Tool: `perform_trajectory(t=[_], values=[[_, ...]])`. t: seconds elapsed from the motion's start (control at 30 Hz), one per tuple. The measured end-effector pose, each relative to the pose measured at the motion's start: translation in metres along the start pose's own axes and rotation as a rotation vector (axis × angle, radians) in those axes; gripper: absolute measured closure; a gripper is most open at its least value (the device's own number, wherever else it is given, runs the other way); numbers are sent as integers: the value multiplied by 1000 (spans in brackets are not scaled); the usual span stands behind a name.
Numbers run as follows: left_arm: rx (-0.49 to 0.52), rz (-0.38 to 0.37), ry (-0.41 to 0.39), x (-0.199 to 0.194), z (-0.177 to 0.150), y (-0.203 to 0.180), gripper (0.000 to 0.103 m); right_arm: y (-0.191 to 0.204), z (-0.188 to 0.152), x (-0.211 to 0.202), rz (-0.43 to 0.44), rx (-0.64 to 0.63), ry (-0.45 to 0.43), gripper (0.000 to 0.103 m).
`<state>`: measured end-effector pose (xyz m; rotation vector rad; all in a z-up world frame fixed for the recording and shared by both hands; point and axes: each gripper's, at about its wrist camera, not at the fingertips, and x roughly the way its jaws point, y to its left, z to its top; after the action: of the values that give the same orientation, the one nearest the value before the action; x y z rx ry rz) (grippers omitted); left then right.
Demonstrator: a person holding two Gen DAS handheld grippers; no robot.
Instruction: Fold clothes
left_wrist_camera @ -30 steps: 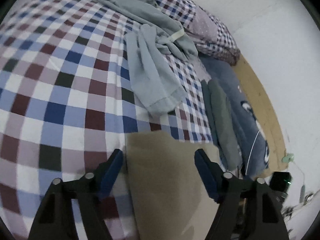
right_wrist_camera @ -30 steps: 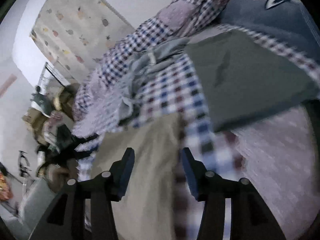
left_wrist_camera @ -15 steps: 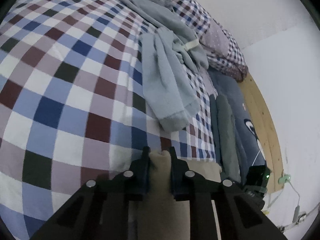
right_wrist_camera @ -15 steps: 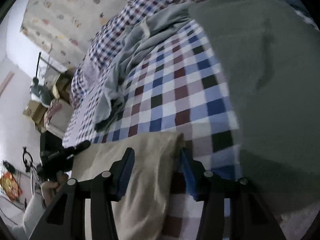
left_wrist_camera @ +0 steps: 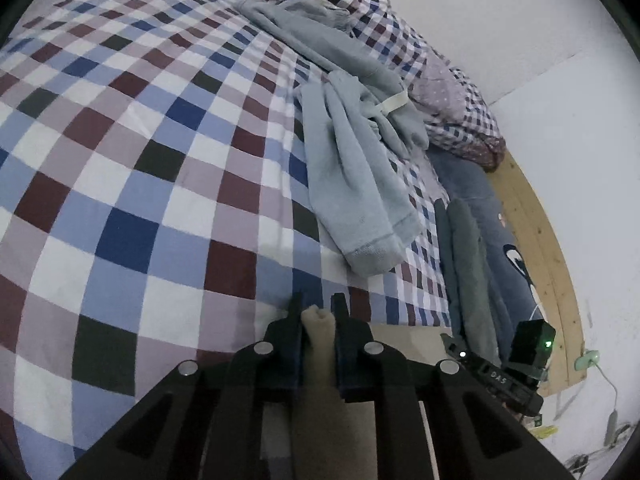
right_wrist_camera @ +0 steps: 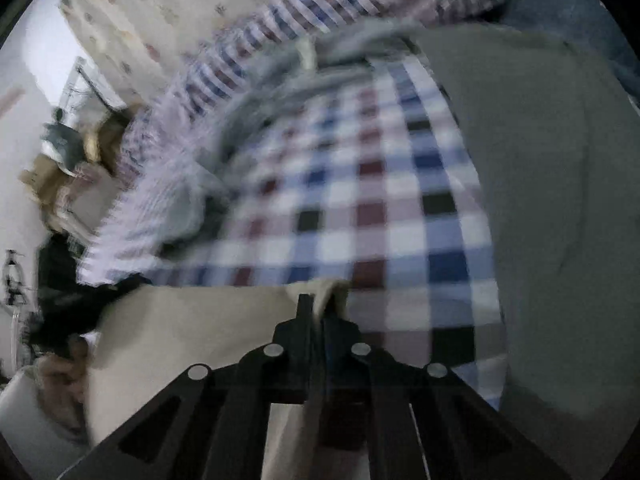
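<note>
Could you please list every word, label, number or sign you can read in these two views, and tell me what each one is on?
"DAS": small pale letters on the black body of the right gripper, seen at the lower right of the left wrist view; only partly legible.
White graphic on the blue garment: a shape, no readable letters.
Right wrist view: motion-blurred, nothing readable.

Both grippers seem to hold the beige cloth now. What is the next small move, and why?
Probably lift both corners together and carry them forward over the checked bedspread to make the fold. The left gripper and the right gripper are each shut on an edge of the beige garment, and bare bedspread lies ahead of the garment.
</note>
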<state>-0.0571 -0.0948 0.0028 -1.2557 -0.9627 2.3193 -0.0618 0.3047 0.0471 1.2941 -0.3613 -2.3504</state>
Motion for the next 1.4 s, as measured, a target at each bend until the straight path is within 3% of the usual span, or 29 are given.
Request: perform_trajectory(t=[0.07,0.13,0.2,0.33,0.4,0.63,0.8,1.0,1.2,1.4], values=[[-6,1,2,-2,2,1,86,-3,0,4,-28,13,18,93],[-18,7,-5,-7,4,2,74,-2,1,-4,-63,14,0,84],[-43,13,-23,-15,6,6,64,-4,2,-13,-80,39,-24,84],[-67,1,-78,-33,6,6,29,-5,2,-42,-66,80,-86,84],[-64,-12,-83,-42,2,3,25,3,-6,-54,-44,75,-98,84],[49,0,-36,-69,-35,-18,20,40,-41,-90,41,18,-109,83],[145,34,-4,-90,-70,-34,20,60,-98,-109,113,-42,-41,77],[175,56,65,-111,-128,-36,20,79,-149,-122,217,-86,34,77],[171,68,104,-137,-179,-31,20,64,-172,-125,129,-42,65,82],[120,53,97,-159,-214,-18,20,60,-184,-155,-3,23,-35,78]])
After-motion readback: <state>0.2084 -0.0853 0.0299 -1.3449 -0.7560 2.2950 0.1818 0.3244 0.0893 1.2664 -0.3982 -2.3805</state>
